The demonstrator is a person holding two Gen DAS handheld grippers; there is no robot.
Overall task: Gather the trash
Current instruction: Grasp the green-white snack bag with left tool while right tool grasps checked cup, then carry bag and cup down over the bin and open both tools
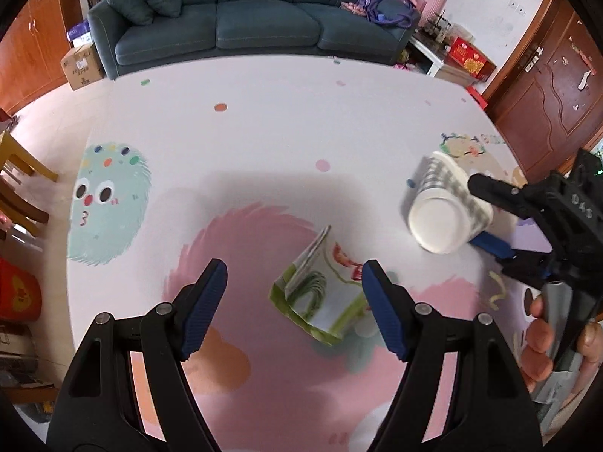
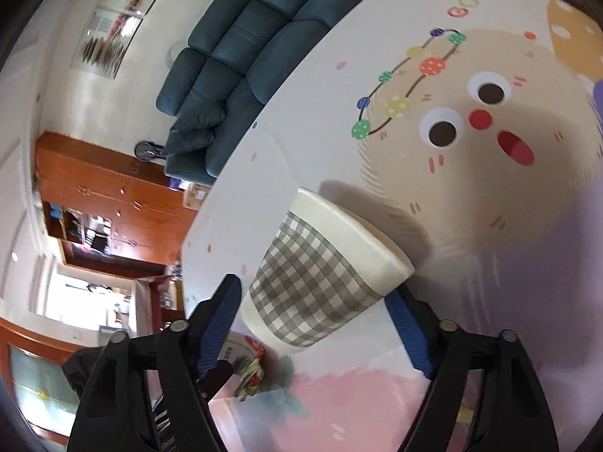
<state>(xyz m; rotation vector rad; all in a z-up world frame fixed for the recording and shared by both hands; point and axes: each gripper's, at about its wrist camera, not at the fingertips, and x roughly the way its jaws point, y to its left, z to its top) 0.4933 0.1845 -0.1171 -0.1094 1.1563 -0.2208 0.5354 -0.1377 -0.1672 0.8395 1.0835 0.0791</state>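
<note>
A crumpled green and white wrapper (image 1: 322, 290) lies on the cartoon-print table (image 1: 264, 132), between my left gripper's blue pads and closer to the right one. My left gripper (image 1: 294, 278) is open above it. A grey-checked white paper cup (image 1: 441, 207) is held off the table on its side by my right gripper (image 1: 486, 214). In the right wrist view the cup (image 2: 320, 275) sits between the blue pads of the right gripper (image 2: 316, 301), which touch its sides. The wrapper (image 2: 250, 371) shows at lower left there.
A dark blue sofa (image 1: 248, 15) stands beyond the table's far edge. A cardboard box (image 1: 81, 66) is on the floor at left, wooden chairs (image 1: 19, 196) at the left edge, a red box (image 1: 473, 56) and wooden doors (image 1: 546, 86) at right.
</note>
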